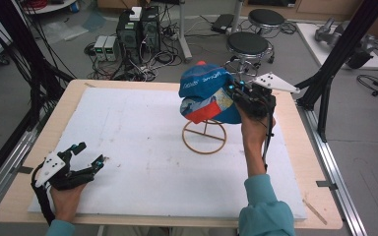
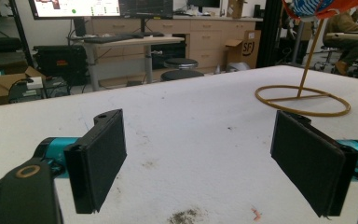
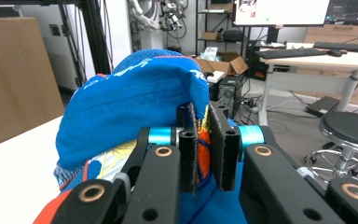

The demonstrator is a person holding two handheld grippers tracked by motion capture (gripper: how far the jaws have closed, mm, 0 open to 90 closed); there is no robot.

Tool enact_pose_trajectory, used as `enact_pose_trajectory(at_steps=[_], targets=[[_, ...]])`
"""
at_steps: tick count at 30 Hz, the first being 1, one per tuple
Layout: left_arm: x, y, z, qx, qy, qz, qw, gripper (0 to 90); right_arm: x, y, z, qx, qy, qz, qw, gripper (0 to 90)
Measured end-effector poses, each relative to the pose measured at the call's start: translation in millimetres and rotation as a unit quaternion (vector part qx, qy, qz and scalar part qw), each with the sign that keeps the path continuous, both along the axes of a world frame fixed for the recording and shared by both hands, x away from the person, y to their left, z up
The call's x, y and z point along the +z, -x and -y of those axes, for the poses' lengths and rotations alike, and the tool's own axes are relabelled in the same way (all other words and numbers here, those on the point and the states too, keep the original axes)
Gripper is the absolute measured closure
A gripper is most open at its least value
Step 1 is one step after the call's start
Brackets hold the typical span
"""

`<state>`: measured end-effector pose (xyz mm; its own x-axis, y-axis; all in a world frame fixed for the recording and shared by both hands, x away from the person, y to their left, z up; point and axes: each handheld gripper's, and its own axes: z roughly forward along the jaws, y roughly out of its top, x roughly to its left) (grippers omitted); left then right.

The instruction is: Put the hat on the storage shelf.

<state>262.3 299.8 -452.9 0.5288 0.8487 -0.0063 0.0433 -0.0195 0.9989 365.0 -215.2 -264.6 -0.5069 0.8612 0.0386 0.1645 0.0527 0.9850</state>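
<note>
A blue cap (image 1: 204,93) with a red-edged brim and white lettering sits on top of a thin wooden stand (image 1: 204,136) with a ring base, right of the table's middle. My right gripper (image 1: 234,92) is shut on the cap's right side; in the right gripper view its pads pinch a fold of the cap (image 3: 135,98), with my right gripper (image 3: 204,154) pressed into the fabric. My left gripper (image 1: 89,156) rests at the table's near left, open, nothing between its pads (image 2: 100,158). From the left gripper view the stand (image 2: 303,100) rises at the far right.
A white sheet (image 1: 142,147) covers the wooden table. Black frame posts (image 1: 332,69) stand at the table's right edge. Stools (image 1: 247,45), computer towers and cables lie on the floor beyond the far edge.
</note>
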Motion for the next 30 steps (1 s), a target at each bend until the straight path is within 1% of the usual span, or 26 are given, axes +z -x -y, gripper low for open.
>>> enact_pose_trajectory(at_steps=[5,8,12,13,15,16,18,19,21,23,26,27,30], targets=[[0.1,0.1,-0.2,0.000,-0.002,-0.001,1.0000,18.3,-2.6,2.0,7.0,0.006,0.014,0.002,0.9999,80.8],[0.1,0.0,0.0,0.000,-0.003,0.000,1.0000,18.3,-4.0,2.4,10.5,0.005,0.018,0.004,0.9998,79.2],[0.1,0.0,0.1,0.001,-0.004,0.000,1.0000,18.3,-6.1,3.5,14.7,0.006,0.017,0.000,0.9998,75.7],[0.1,0.2,0.3,0.000,-0.004,-0.001,1.0000,18.3,-6.6,3.9,15.4,0.010,0.019,0.001,0.9998,72.3],[0.0,0.1,0.3,0.001,-0.004,0.000,1.0000,18.3,-7.1,4.5,15.7,0.013,0.019,0.001,0.9997,69.7],[0.0,0.1,0.3,0.001,-0.004,0.000,1.0000,18.3,-7.5,4.5,16.0,0.014,0.021,0.002,0.9997,66.9],[0.1,0.2,0.4,0.001,-0.004,0.000,1.0000,18.3,-8.3,5.4,16.4,0.012,0.023,0.003,0.9997,64.3],[0.0,0.2,0.4,0.001,-0.004,0.000,1.0000,18.3,-8.8,5.9,16.9,0.013,0.023,0.005,0.9996,61.4],[0.1,0.1,0.3,0.000,-0.004,0.000,1.0000,18.3,-9.5,7.3,18.1,0.011,0.029,0.006,0.9995,58.5],[0.0,0.1,0.4,0.001,-0.004,0.000,1.0000,18.3,-10.9,7.5,20.1,0.012,0.033,0.006,0.9994,52.5],[0.1,0.1,0.4,0.001,-0.004,0.000,1.0000,18.3,-12.1,7.9,22.0,0.009,0.037,0.005,0.9993,50.7],[0.1,0.1,0.6,0.000,-0.003,0.000,1.0000,18.3,-13.6,7.8,23.9,0.008,0.040,0.004,0.9992,46.0],[0.0,0.1,0.7,0.001,-0.003,0.000,1.0000,18.3,-15.5,7.5,25.9,0.007,0.039,-0.002,0.9992,44.3]])
